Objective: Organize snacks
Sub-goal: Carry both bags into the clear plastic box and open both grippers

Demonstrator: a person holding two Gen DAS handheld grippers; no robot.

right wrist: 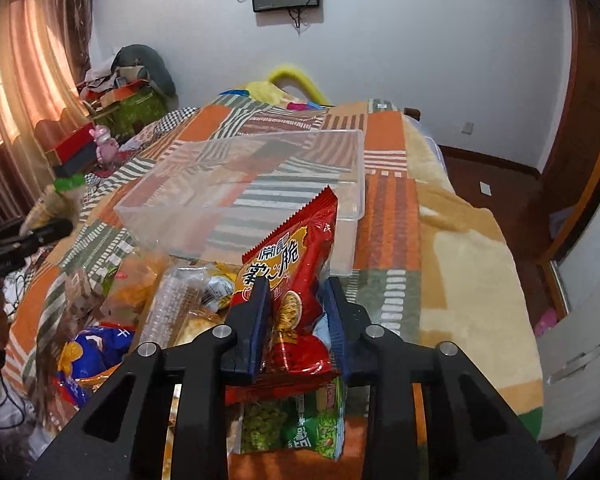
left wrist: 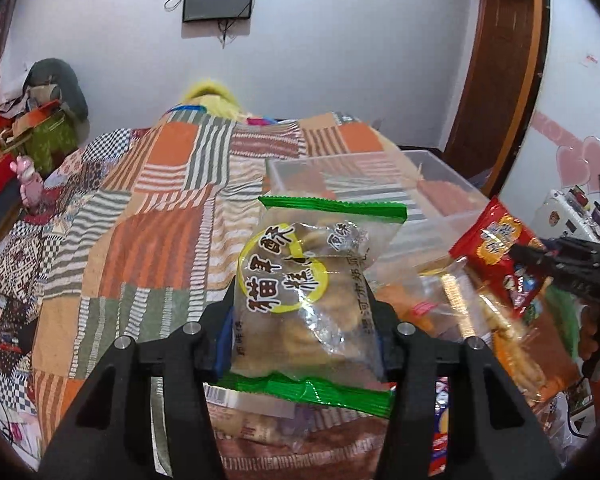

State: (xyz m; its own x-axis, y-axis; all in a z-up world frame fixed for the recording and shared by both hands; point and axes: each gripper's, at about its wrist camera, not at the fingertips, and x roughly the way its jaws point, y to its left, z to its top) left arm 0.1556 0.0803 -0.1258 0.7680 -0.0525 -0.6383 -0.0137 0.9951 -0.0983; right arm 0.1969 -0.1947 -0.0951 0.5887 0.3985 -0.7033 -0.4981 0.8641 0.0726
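My left gripper [left wrist: 304, 320] is shut on a clear snack bag with green ends [left wrist: 312, 280] and holds it upright above the snack pile. My right gripper [right wrist: 298, 312] is shut on a red snack packet [right wrist: 300, 276], also raised; that packet shows at the right of the left wrist view [left wrist: 500, 256]. A clear plastic box [right wrist: 260, 188] stands open on the patchwork bedspread just beyond both packets; it also shows in the left wrist view [left wrist: 440, 184]. It looks empty.
A pile of loose snacks lies below the grippers: a blue packet [right wrist: 88, 356], a green pea packet [right wrist: 300, 428], clear-wrapped biscuits [right wrist: 172, 304]. The bedspread [left wrist: 140, 220] stretches left and far. Boxes and clutter [left wrist: 32, 136] stand at the far left; the bed edge [right wrist: 500, 280] drops to the floor on the right.
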